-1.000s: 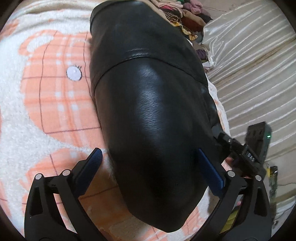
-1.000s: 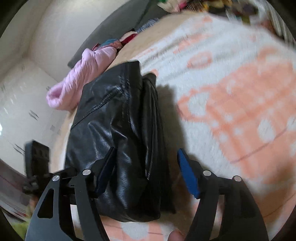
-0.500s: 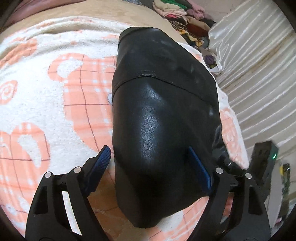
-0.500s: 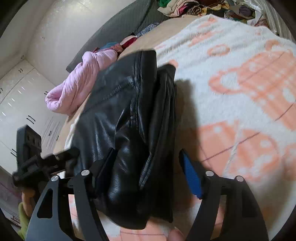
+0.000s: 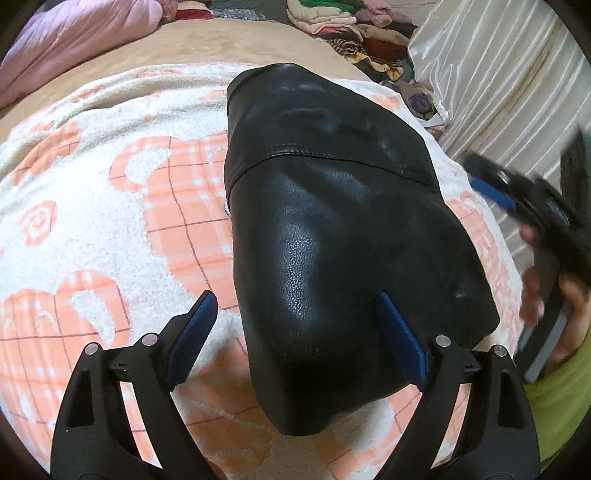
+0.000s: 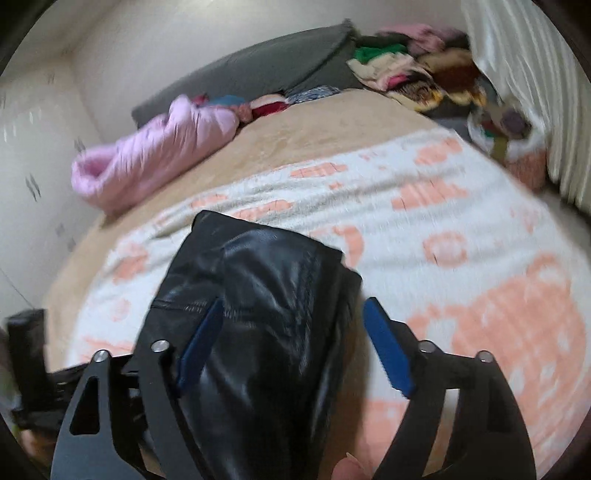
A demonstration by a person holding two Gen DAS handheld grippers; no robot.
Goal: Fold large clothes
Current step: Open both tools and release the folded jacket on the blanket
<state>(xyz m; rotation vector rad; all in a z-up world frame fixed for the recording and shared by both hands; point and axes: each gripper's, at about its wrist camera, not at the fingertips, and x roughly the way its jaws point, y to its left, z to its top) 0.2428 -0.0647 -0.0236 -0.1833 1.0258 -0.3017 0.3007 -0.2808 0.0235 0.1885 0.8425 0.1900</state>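
A black leather jacket [image 5: 332, 221] lies folded into a compact bundle on a white and orange blanket [image 5: 110, 229]; it also shows in the right wrist view [image 6: 258, 314]. My left gripper [image 5: 295, 325] is open above the jacket's near end, its blue pads apart and holding nothing. My right gripper [image 6: 291, 343] is open over the jacket's other end, also empty. In the left wrist view the right gripper [image 5: 517, 195] appears blurred at the right, held by a hand.
A pink padded jacket [image 6: 147, 155] lies at the far left of the bed. A pile of mixed clothes [image 5: 351, 26] sits at the far end. A pale striped curtain [image 5: 498, 66] hangs along the right side. A grey headboard cushion [image 6: 258, 62] is behind.
Both grippers have pulled back and up from the folded jacket. The right gripper has swung away toward the right side, its view tilting up to show more of the bed.
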